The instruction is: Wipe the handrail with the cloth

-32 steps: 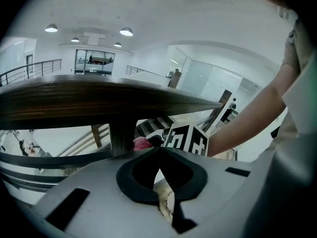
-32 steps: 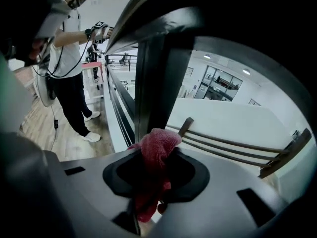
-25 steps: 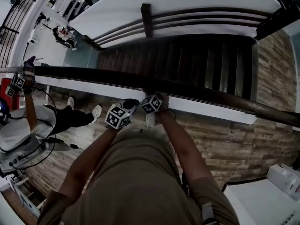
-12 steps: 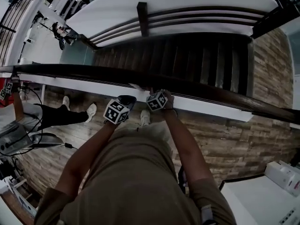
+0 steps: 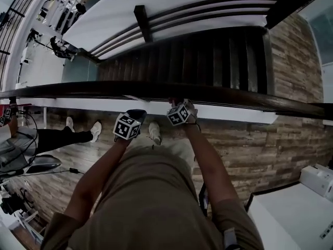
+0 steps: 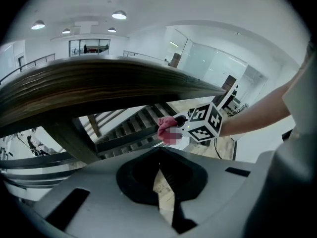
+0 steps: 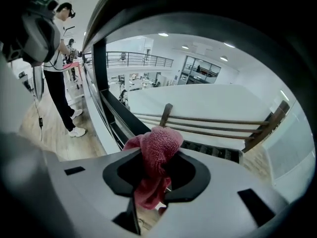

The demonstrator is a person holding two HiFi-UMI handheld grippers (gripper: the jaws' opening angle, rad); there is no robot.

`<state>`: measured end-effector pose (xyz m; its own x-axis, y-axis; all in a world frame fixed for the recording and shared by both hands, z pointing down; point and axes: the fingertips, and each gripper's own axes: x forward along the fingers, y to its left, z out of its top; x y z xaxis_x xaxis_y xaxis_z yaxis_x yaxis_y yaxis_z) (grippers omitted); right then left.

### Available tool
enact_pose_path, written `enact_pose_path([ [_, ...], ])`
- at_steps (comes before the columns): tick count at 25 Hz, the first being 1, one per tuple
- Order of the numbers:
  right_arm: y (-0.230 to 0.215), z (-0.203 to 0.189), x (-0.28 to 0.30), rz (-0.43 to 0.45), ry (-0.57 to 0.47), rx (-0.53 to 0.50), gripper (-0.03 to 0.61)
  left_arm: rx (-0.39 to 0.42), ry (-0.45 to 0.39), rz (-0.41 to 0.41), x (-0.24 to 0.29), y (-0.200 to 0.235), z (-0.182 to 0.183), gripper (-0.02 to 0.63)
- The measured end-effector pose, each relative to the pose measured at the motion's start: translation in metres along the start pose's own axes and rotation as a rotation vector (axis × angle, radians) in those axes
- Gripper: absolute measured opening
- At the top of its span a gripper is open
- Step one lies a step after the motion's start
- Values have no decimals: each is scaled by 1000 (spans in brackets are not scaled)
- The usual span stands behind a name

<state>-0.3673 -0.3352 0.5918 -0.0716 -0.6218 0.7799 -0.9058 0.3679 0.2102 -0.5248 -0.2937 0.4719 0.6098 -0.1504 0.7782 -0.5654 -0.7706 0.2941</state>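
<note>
A dark, glossy wooden handrail runs across the head view from left to right, with a white ledge just below it on the near side. Beyond it a flight of dark stairs drops away, bordered on the far side by a second railing against a white wall. The floor on the near side is pale wood plank.

The right tool is at the near edge of the handrail, clenched on a pink cloth that bunches up out of its jaws; whether the cloth presses on the wood cannot be told. The left tool sits just beside it, below the rail, jaws closed together with nothing between them.

1 other person in dark trousers and white shoes stands at the same handrail further along. Round ceiling lights and a distant balcony rail show a large white hall
</note>
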Motion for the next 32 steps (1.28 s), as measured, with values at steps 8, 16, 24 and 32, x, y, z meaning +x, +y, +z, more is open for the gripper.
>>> enact_pose_path([
  [8, -85, -70, -29, 22, 28, 20, 110, 48, 16, -2, 49, -105, 32, 17],
  [16, -140, -126, -57, 66, 23, -50, 112, 69, 33, 33, 96, -191, 60, 17],
  [24, -200, -184, -82, 69, 54, -82, 114, 88, 27, 41, 134, -268, 89, 17],
  [32, -265, -236, -107, 25, 84, -125, 114, 95, 35, 35, 170, -321, 109, 17],
])
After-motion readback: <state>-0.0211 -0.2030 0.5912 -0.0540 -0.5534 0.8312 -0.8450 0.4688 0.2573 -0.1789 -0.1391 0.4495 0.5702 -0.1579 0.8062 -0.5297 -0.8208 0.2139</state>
